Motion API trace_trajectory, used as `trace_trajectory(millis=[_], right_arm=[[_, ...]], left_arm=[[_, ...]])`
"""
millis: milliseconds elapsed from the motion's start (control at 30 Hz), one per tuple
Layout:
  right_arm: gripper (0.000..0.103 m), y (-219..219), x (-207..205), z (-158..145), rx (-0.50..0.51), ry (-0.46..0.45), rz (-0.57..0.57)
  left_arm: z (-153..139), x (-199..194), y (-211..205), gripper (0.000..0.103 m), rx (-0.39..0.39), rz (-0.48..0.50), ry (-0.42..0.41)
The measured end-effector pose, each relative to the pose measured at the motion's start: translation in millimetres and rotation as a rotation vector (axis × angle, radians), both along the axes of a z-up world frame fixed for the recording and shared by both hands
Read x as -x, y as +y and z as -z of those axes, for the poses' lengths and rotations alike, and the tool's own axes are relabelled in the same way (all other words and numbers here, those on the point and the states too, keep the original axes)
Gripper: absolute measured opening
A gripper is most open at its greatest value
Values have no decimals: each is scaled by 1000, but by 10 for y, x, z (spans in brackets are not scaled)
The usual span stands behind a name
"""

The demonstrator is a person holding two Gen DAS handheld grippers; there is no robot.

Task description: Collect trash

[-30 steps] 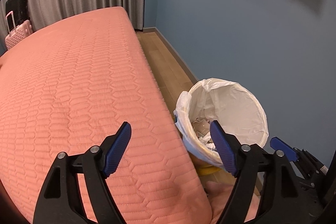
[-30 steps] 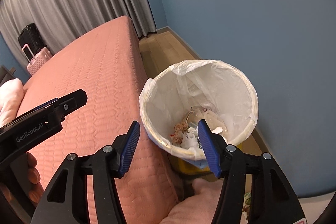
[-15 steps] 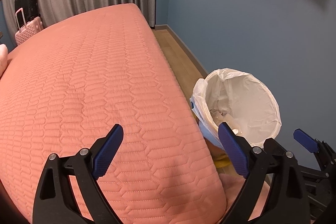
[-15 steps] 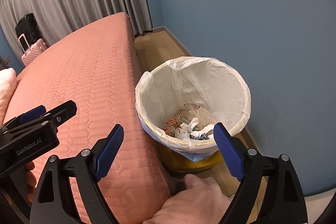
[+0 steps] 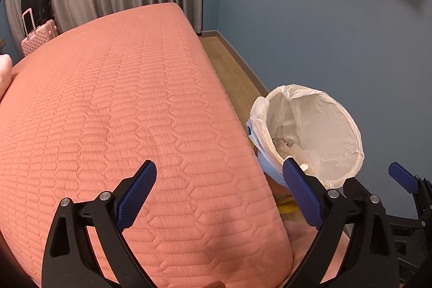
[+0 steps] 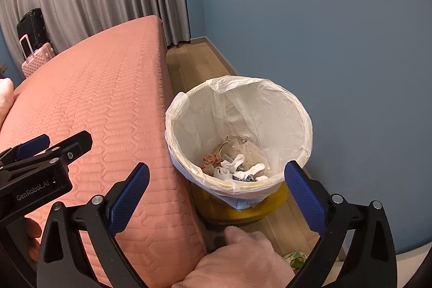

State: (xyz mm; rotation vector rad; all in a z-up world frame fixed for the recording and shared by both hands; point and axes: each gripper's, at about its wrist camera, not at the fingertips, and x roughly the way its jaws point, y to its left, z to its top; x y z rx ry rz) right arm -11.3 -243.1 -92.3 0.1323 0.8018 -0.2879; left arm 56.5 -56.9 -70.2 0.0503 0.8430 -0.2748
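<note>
A yellow bin with a white bag liner (image 6: 283, 112) stands on the floor between the bed and the blue wall. Crumpled trash (image 6: 237, 163), white and brownish scraps, lies at its bottom. My right gripper (image 6: 217, 166) hovers above the bin's near rim; its jaws are opening and nothing is between them. My left gripper (image 5: 218, 163) hangs over the corner of the pink bed (image 5: 108, 99), jaws also opening and empty. The bin (image 5: 324, 120) shows to its right, in the left wrist view.
A person's hand (image 6: 243, 255) rests low by the bed's corner, just before the bin. A pink suitcase (image 5: 40, 37) and a black one (image 5: 36, 2) stand by the grey curtain beyond the bed. A narrow strip of wooden floor (image 6: 194, 64) runs along the wall.
Both grippers' jaws have spread wider, and the white scrap that sat by the right gripper's jaws now lies in the bin. The left view has swung towards the bed, shifting the bin rightward.
</note>
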Motion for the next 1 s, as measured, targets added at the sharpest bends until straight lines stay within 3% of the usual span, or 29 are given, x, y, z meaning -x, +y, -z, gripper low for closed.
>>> trace_trajectory(millis=[1000], right_arm=[[98, -70, 49, -45, 25, 1, 10]], left_arm=[[31, 49, -83, 92, -72, -15, -34]])
